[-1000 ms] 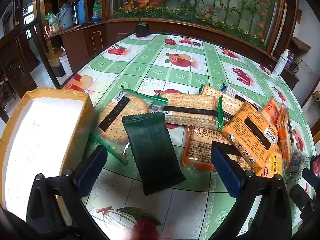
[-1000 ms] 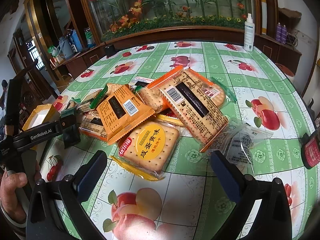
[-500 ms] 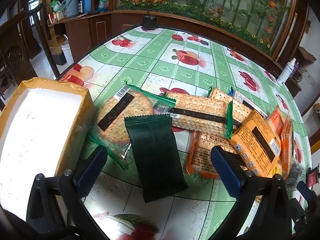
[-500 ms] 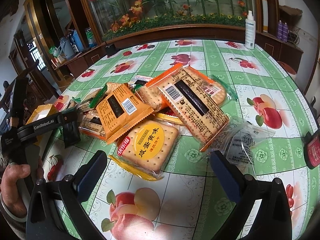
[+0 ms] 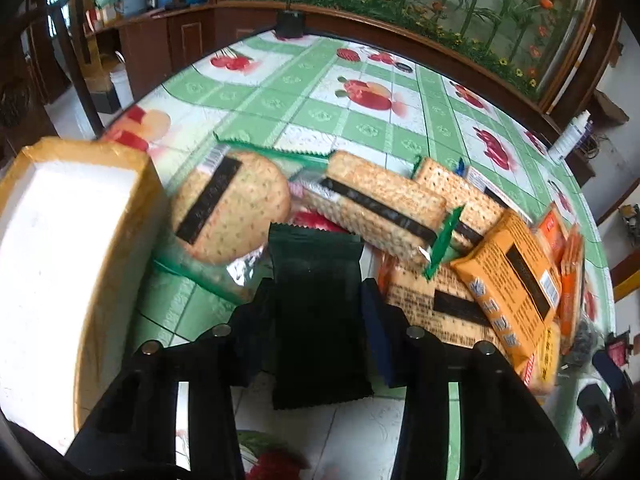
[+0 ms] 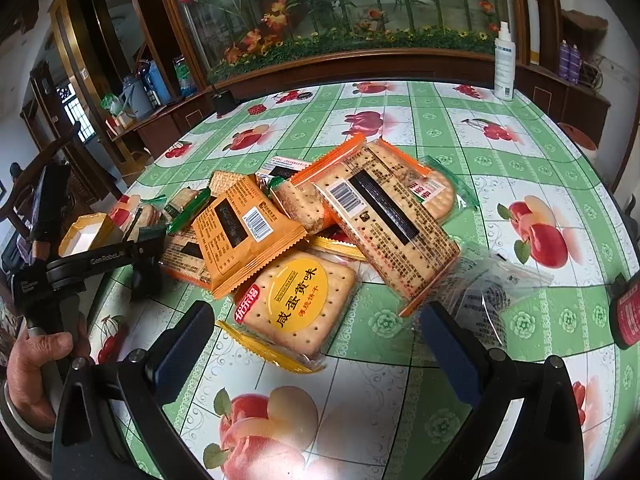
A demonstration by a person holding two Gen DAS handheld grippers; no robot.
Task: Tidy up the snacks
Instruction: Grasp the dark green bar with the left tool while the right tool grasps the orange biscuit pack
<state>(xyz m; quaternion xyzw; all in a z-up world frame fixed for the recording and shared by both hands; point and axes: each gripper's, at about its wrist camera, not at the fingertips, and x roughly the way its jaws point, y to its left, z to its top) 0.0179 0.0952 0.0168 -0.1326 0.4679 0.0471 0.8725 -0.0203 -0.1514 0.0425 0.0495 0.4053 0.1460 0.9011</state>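
- Left gripper clamped on the dark green snack packet, jaws pressed against its long edges, likely for lifting into the foam-lined box at 9 o'clock
- Right gripper idle, jaws wide apart, nothing between them, hovering over the yellow cracker pack at 12 o'clock
- Readable: "GenRobot.AI" on the left gripper's body; Chinese characters on the yellow pack

- A home's dining or living room.
- Round worktop under a fruit-print oilcloth.
- Dark wooden cabinets around it.
- Flower mural behind.
- Thermos jugs on a sideboard.
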